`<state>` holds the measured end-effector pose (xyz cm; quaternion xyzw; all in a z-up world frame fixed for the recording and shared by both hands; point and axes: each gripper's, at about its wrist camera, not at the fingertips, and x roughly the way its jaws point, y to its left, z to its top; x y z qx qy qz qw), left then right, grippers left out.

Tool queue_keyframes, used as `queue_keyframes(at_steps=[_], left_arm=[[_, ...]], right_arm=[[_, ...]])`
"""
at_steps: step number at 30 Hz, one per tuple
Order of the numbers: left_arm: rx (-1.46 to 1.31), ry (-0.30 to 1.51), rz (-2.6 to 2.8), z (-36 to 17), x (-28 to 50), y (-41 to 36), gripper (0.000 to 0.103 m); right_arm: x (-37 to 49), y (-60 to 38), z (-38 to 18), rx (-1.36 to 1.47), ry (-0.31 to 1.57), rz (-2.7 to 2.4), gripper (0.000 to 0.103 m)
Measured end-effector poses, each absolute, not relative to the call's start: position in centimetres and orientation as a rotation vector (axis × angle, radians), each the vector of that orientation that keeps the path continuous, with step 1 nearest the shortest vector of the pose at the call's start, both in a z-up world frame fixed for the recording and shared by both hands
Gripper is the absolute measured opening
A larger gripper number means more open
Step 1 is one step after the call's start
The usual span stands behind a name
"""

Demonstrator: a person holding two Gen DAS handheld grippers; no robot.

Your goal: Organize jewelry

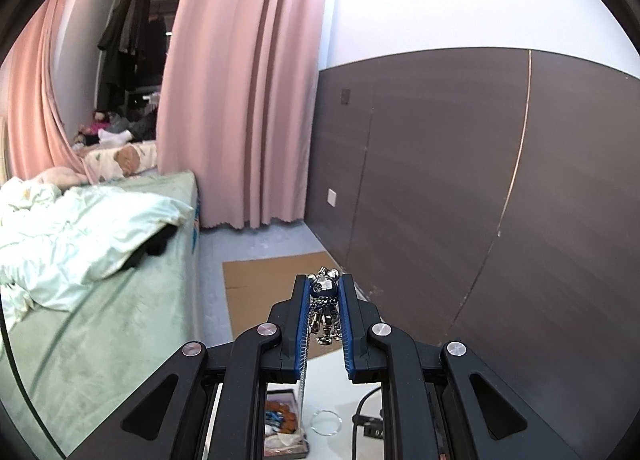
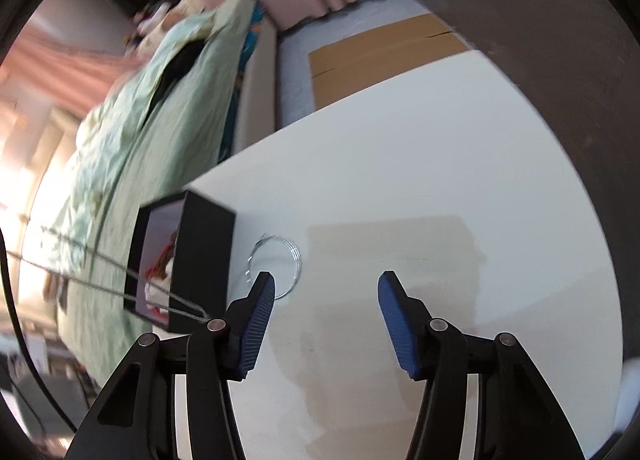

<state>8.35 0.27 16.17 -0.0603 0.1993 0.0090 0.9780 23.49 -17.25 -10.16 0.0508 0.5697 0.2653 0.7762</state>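
My left gripper (image 1: 325,284) is shut on a silver bear-shaped pendant (image 1: 325,302), held high above the white table (image 1: 326,376); its chain (image 1: 303,368) hangs down toward a black jewelry box (image 1: 282,426) below. A thin silver bangle (image 1: 327,422) lies on the table beside the box. My right gripper (image 2: 326,286) is open and empty, low over the table (image 2: 400,163). The bangle (image 2: 280,264) lies just ahead of its left finger, and the open black box (image 2: 188,256) stands to the left. The chain (image 2: 100,272) stretches across the left side to the gripper's left linkage.
A bed with a pale green quilt (image 1: 80,244) runs along the left of the table. Pink curtains (image 1: 244,79) hang behind. A dark wall panel (image 1: 480,179) stands on the right. Flat cardboard (image 1: 264,288) lies on the floor. A black cable (image 1: 362,412) rests on the table.
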Motion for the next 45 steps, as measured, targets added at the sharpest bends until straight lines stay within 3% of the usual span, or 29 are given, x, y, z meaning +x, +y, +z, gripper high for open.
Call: queue_keyframes(at_steps=[16,22,24,27,42,43,44,45], left_arm=[[-0.133,0.392,0.091,16.9,8.8,3.5,0.015],[-0.150,0.400,0.106,16.3,8.9,4.4,0.015],[-0.156,0.405,0.104,16.1,8.9,4.5,0.015],[-0.169,0.416,0.099,15.4,9.0,4.4,0.015],[-0.311,0.515,0.094,8.2,9.7,5.2,0.015],[-0.329,0.516,0.096,7.5,9.6,5.4,0.015],[-0.350,0.521,0.095,6.7,9.6,5.6,0.015],[-0.372,0.530,0.091,5.9,9.6,5.8,0.015]], right_arm=[[23.6,-12.0,-12.0,-0.130,1.228,0.578,0.058],[22.7,-10.6,-12.2,-0.295,1.151,0.508,0.027],[22.5,-10.6,-12.1,-0.322,1.142,0.510,0.005],[22.8,-11.5,-11.9,-0.254,1.181,0.535,0.002],[23.3,-15.2,-10.3,0.065,1.229,0.668,0.003],[23.2,-15.1,-10.4,0.050,1.229,0.657,0.007],[23.1,-14.9,-10.4,0.038,1.224,0.650,0.025],[22.9,-14.8,-10.3,0.033,1.212,0.647,0.050]])
